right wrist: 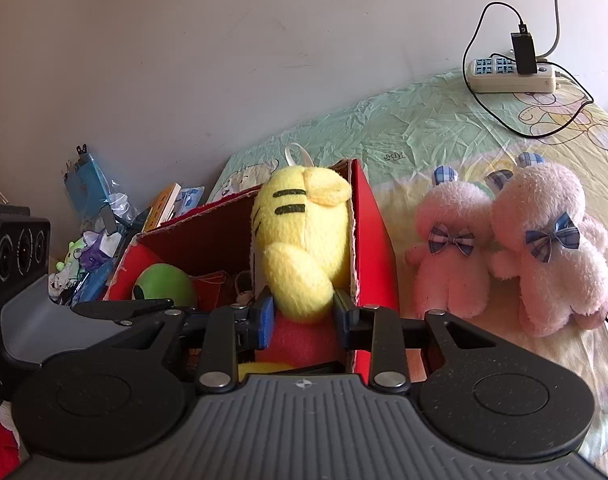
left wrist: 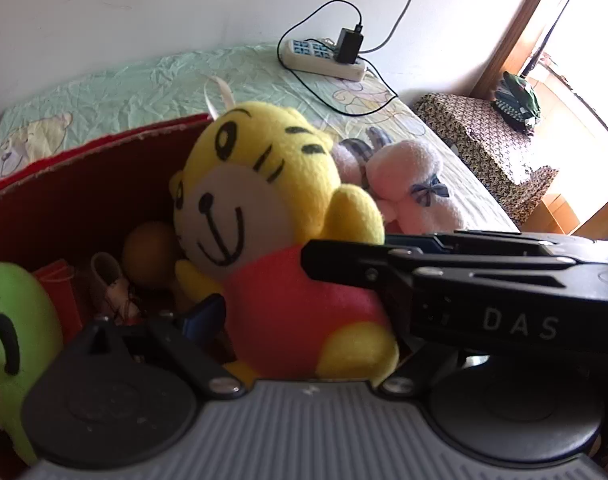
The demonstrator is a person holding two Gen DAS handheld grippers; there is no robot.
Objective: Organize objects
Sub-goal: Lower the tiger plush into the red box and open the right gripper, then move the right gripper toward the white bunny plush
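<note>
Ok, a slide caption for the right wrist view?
Right gripper clamps yellow tiger plush inside red box; two pink bunnies wait on the bed.

From my left wrist camera: a yellow tiger plush (left wrist: 271,216) in a red shirt sits upright in the red box (left wrist: 83,184), face turned left. My left gripper (left wrist: 304,312) brackets its lower body, one blue-padded finger (left wrist: 203,316) at left; the black right gripper (left wrist: 464,272) crosses in from the right against its arm. A green plush (left wrist: 11,320) lies near left. Pink rabbit plushes (left wrist: 408,184) rest on the bed sheet (left wrist: 143,88); a power strip (left wrist: 324,58) lies far.
</note>
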